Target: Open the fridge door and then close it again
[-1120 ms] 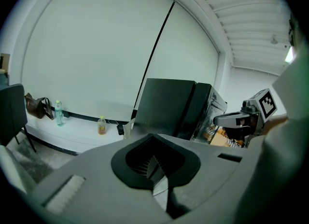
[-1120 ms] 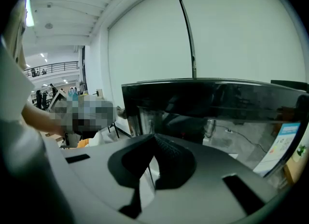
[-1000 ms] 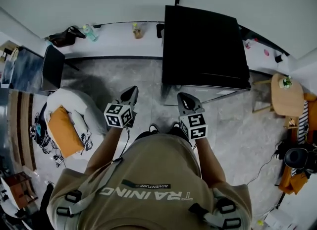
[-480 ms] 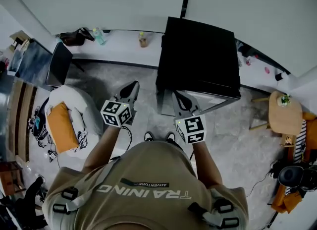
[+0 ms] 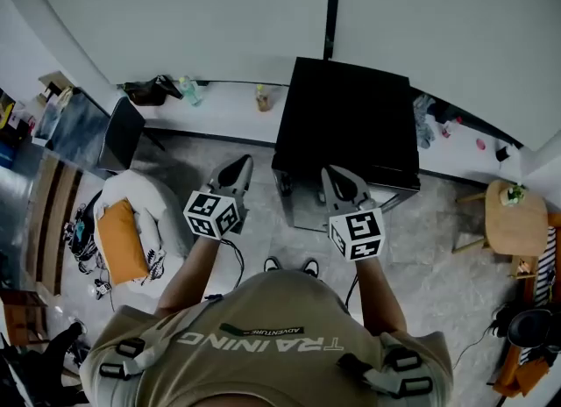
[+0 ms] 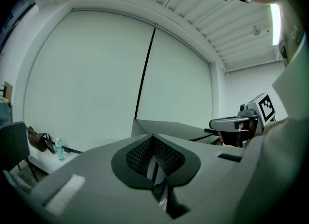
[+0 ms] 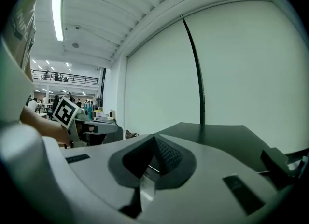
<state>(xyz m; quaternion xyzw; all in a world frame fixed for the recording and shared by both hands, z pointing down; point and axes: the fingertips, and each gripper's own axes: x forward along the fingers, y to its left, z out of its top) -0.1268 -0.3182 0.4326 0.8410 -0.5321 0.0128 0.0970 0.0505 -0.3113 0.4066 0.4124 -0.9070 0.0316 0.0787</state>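
- Closer than a second ago, the black fridge (image 5: pixel 346 120) sits at my 12 o'clock, backed against the wall.
- My right gripper (image 5: pixel 337 177) points at its front edge, fingers pressed together on nothing.
- My left gripper (image 5: pixel 237 165), at 9 o'clock of the right one, hovers over the floor beside the fridge, fingers likewise pressed together, empty.

Black fridge (image 5: pixel 346 120), orange cushion (image 5: pixel 120 243), grey marbled floor (image 5: pixel 429 230) — white wall (image 5: pixel 219 19)
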